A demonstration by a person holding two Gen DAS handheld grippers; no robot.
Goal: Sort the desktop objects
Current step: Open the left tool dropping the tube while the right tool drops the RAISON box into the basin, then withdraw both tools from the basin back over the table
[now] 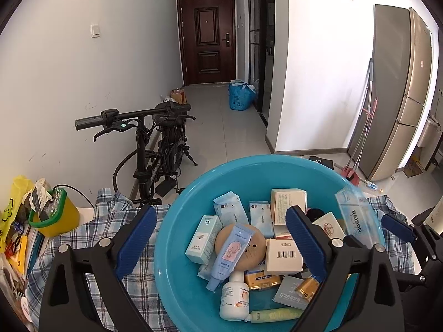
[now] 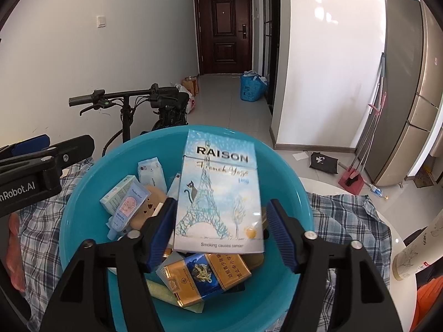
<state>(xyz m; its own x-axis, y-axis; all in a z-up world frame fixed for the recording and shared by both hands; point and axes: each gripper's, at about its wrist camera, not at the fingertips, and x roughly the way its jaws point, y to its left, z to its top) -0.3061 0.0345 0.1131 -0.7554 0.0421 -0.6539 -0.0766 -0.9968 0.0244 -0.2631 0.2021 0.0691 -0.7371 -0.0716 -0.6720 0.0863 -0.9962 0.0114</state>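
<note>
A teal plastic basin [image 1: 177, 285] [image 2: 83, 221] sits on a plaid cloth and holds several small boxes, tubes and packets. My left gripper [image 1: 221, 246] is open above the basin, over a pale blue tube [image 1: 229, 251] and a white barcode box [image 1: 283, 257]. My right gripper [image 2: 221, 232] is wide open around a pale blue RAISON carton [image 2: 218, 193] that stands upright; its left pad [image 2: 159, 235] is next to the carton, the right one apart from it. The carton leans at the basin's right side in the left wrist view [image 1: 354, 218]. A gold-and-blue cigarette pack [image 2: 205, 276] lies below.
A plaid cloth [image 1: 110, 235] covers the white round table [image 2: 398, 235]. A yellow-green cup [image 1: 55, 218] and clutter sit at the left. A paper tube [image 2: 415, 251] lies at the right. A black bicycle [image 1: 155, 144] stands beyond the table.
</note>
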